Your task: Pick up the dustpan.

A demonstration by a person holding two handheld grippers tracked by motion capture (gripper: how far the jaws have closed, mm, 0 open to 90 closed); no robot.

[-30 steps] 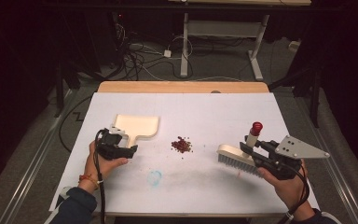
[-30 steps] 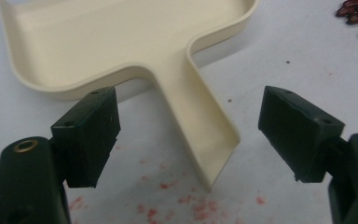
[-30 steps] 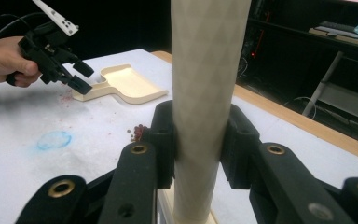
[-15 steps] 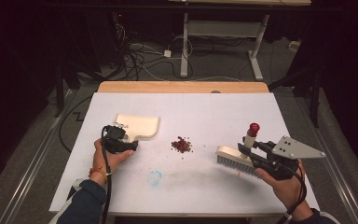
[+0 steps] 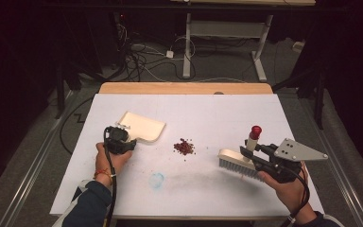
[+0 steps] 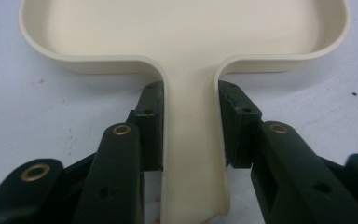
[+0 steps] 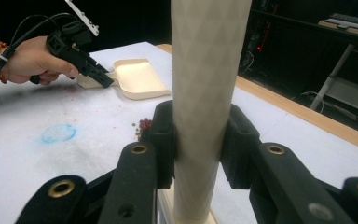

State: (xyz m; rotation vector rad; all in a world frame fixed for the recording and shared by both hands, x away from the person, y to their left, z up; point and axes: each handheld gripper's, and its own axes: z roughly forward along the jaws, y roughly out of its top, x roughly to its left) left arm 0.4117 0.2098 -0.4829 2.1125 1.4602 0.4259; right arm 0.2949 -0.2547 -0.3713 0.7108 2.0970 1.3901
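Blue smudge [image 5: 157, 180] on white table [image 5: 227, 113]

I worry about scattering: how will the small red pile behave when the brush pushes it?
The pile looks like loose small grains, so it will probably spread rather than move as one. Stray specks already lie around it, so some may roll off. The grains look light, so the brush bristles might flick them.

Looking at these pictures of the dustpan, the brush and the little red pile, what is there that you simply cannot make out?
- Dustpan: in the left gripper view its front lip is cut off by the top edge.
- Brush handle: in the right gripper view its red tip is cut off above, its bristles below.
- Red pile: in the high view the bits are too small to identify.
- Dustpan handle: in the high view the left tongs cover it.
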